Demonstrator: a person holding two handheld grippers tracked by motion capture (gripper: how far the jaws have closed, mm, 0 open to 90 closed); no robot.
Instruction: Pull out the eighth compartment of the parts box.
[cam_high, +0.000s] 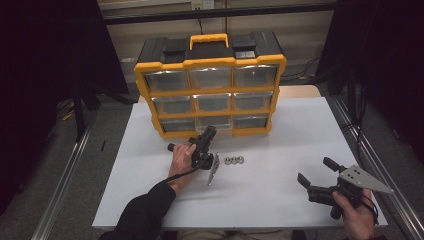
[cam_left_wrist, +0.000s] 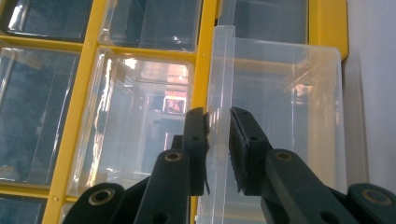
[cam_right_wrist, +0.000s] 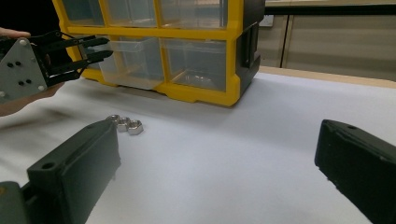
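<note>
Nearest to me, R gripper (cam_high: 316, 176) sat idle at the table's near-right corner, jaws spread wide, nothing between them; right gripper view showed bare white table (cam_right_wrist: 243, 154) in the gap.

Mid-table: three hex nuts (cam_high: 234, 160) lay in a row, touching each other, just right of L gripper's grey plate. Untouched, not yet in any bin, as far as I could see.

L gripper (cam_high: 210, 133) was up against the yellow organizer (cam_high: 210, 62), bottom row, middle drawer (cam_right_wrist: 128, 58). That drawer stood partly pulled out, front proud of its neighbours. In left gripper view the jaws straddled the clear drawer wall (cam_left_wrist: 222, 84), pads narrowed close on either side; looked like a pinch on the plastic lip, though a thin sliver of gap showed at the left pad, so contact there prob. but not 100% sure.

Judgement: drawer-opening step underway, approx. part done. Remaining, I'd guess: pull drawer out further, then R side picks nuts and drops them in. Other eight drawers appeared closed.
</note>
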